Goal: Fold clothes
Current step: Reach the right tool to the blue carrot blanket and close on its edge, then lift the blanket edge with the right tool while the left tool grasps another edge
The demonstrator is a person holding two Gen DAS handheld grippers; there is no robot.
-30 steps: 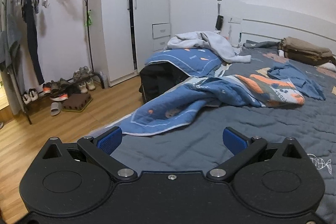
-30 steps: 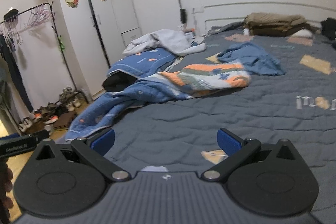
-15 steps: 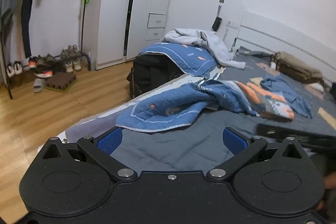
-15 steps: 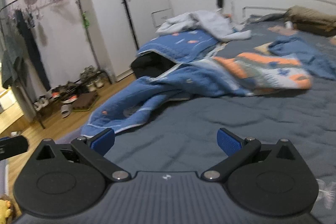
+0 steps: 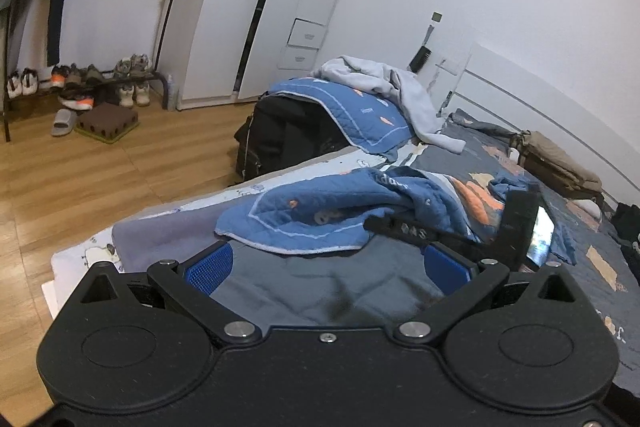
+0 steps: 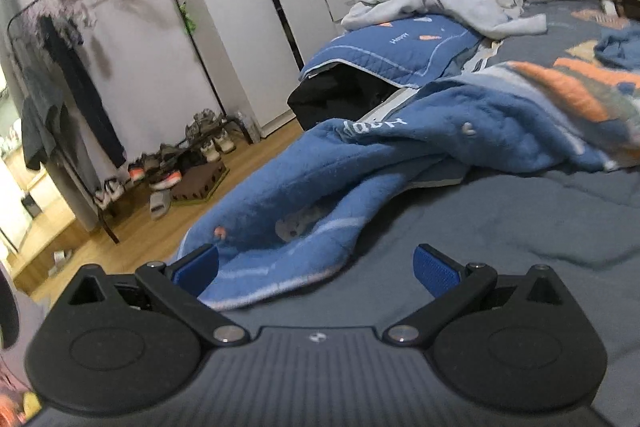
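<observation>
A crumpled blue fleece garment [image 5: 312,223] with white piping and an orange-patterned part lies on the grey quilted bed [image 5: 320,291], near the bed's left edge. My left gripper [image 5: 328,267] is open just short of its hem, with only quilt between the fingers. The right gripper's body [image 5: 516,227] shows in the left wrist view, hovering over the garment's right part. In the right wrist view the same blue garment [image 6: 360,179] fills the middle. My right gripper [image 6: 316,269] is open, and the hem lies just ahead of its left pad [image 6: 196,267].
A black bag [image 5: 280,139] stands beside the bed under a blue quilt, with a pale grey hoodie [image 5: 380,79] on top. Folded brown clothes [image 5: 560,163] sit by the headboard. A clothes rack [image 6: 80,67], shoes [image 5: 76,83] and a white wardrobe [image 5: 272,7] line the wall beyond the wooden floor.
Both grippers have moved closer to the blue garment, which now looks larger. The right gripper has come into the left wrist view. Both stay open.
</observation>
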